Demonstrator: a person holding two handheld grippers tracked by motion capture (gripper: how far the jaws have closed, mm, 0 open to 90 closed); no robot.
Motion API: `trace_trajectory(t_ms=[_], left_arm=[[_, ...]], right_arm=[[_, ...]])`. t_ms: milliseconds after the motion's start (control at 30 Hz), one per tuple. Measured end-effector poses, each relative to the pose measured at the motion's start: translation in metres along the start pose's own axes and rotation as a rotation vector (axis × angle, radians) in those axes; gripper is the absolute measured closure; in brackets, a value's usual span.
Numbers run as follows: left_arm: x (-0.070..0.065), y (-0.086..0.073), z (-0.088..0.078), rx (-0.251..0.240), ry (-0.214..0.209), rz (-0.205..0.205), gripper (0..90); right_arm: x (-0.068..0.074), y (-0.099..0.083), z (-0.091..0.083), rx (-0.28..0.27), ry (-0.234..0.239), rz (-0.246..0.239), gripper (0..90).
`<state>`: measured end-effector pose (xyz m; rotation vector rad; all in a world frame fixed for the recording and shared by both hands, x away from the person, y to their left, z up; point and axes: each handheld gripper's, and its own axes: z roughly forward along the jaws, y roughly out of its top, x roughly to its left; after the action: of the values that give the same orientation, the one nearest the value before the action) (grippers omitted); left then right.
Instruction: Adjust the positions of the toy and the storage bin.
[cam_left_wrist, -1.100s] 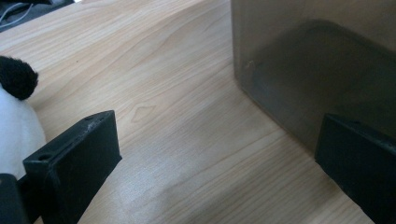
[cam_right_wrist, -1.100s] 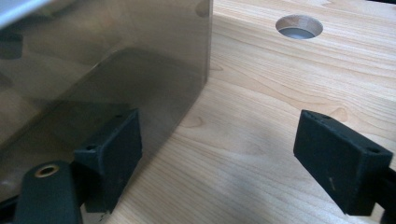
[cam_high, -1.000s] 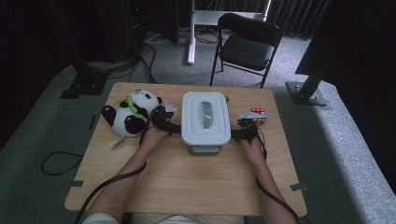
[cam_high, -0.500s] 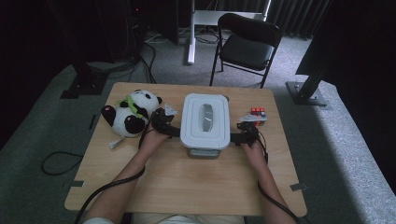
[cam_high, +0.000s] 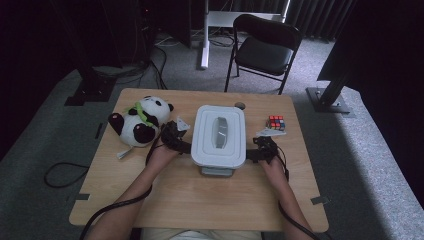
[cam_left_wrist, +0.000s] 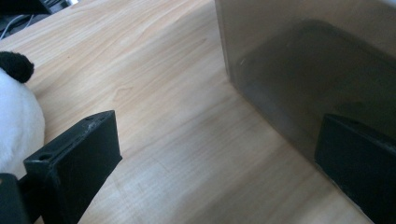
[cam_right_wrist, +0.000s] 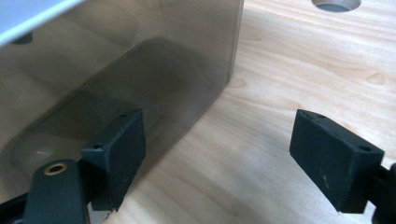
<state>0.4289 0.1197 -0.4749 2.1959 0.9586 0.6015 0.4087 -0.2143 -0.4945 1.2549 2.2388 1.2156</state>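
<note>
A storage box with a white lid (cam_high: 219, 134) and smoky translucent walls (cam_left_wrist: 299, 70) (cam_right_wrist: 130, 60) sits mid-table. My left gripper (cam_high: 182, 145) is at its left side and my right gripper (cam_high: 252, 151) at its right side. In the left gripper view the gripper (cam_left_wrist: 219, 140) is open, its right jaw against the box wall and its left jaw over bare wood. In the right gripper view the gripper (cam_right_wrist: 224, 140) is open too, with its left jaw against the wall and nothing between the jaws. I cannot tell whether the box rests on the table.
A plush panda (cam_high: 140, 122) (cam_left_wrist: 14, 121) lies left of the box, close to my left hand. A Rubik's cube (cam_high: 276, 122) sits at the right back. The wooden table (cam_high: 200, 200) has a round hole (cam_high: 240, 105) (cam_right_wrist: 336, 3) behind the box. A black chair (cam_high: 265, 50) stands beyond the table.
The box and both grippers at its sides have shifted a little toward the person's side of the table. The panda and the cube have stayed put.
</note>
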Motion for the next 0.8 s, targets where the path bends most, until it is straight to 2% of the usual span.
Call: trace_trajectory(t_ms=[533, 633, 800], left_arm=[[-0.016, -0.013, -0.019, 0.005, -0.007, 0.032, 0.8], [-0.02, -0.016, -0.024, 0.007, -0.004, 0.045, 0.8], [-0.027, -0.02, -0.031, 0.004, -0.004, 0.059, 0.8]], right_arm=[[0.015, -0.015, -0.015, -0.001, 0.02, -0.018, 18.1], [0.02, -0.02, -0.02, 0.002, 0.041, -0.016, 18.1], [0.027, -0.024, -0.027, 0.007, 0.043, -0.04, 18.2]])
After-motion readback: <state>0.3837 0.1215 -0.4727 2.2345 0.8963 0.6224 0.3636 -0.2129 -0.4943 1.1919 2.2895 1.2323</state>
